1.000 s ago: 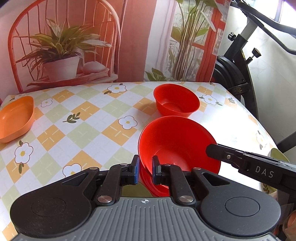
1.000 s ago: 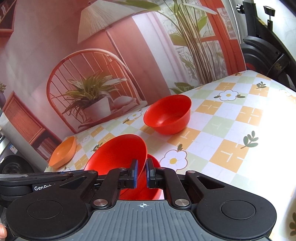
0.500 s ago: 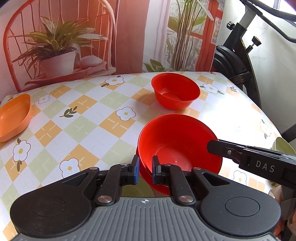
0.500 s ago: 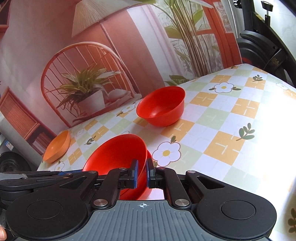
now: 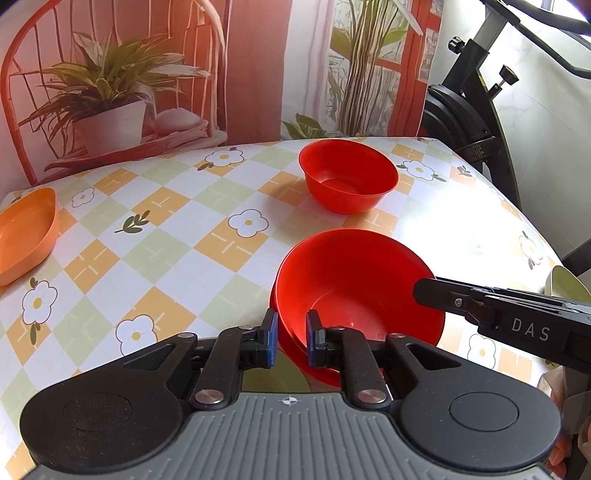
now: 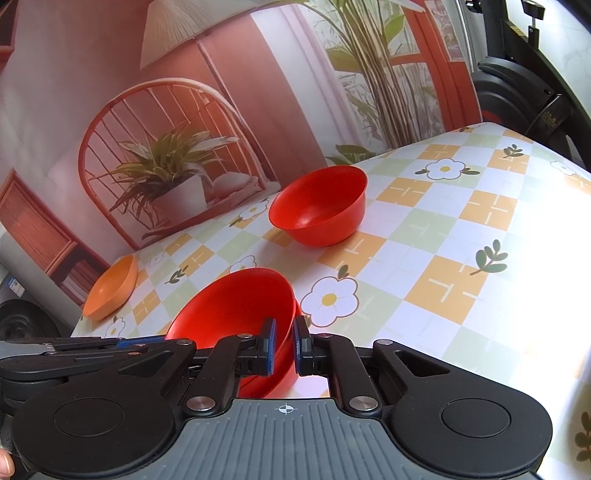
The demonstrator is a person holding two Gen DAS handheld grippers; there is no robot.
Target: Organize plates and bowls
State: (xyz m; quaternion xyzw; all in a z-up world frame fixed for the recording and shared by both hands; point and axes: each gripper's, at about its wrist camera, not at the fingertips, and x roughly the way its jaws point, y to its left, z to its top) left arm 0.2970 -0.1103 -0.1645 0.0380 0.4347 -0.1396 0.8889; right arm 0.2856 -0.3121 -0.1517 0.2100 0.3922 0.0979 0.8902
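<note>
Rims are where I take hold: my left gripper [image 5: 289,339] and right gripper [image 6: 283,348] each pinch opposite sides of the near red bowl [image 5: 354,284], which sits tilted, nested in another red dish. It looks like thin, stiff, light, slick plastic, so I judge it could slip. Farther off stand a second red bowl [image 5: 348,180] and an orange dish [image 5: 26,232] on the table [image 5: 177,236].

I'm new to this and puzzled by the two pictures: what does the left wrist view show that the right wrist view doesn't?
Only the left view shows a pale green dish at the table's right edge.

Only the right view shows a printed lamp on the backdrop.

Both show the stacked red bowls that each gripper's fingers clamp, the lone red bowl and the orange dish.
</note>
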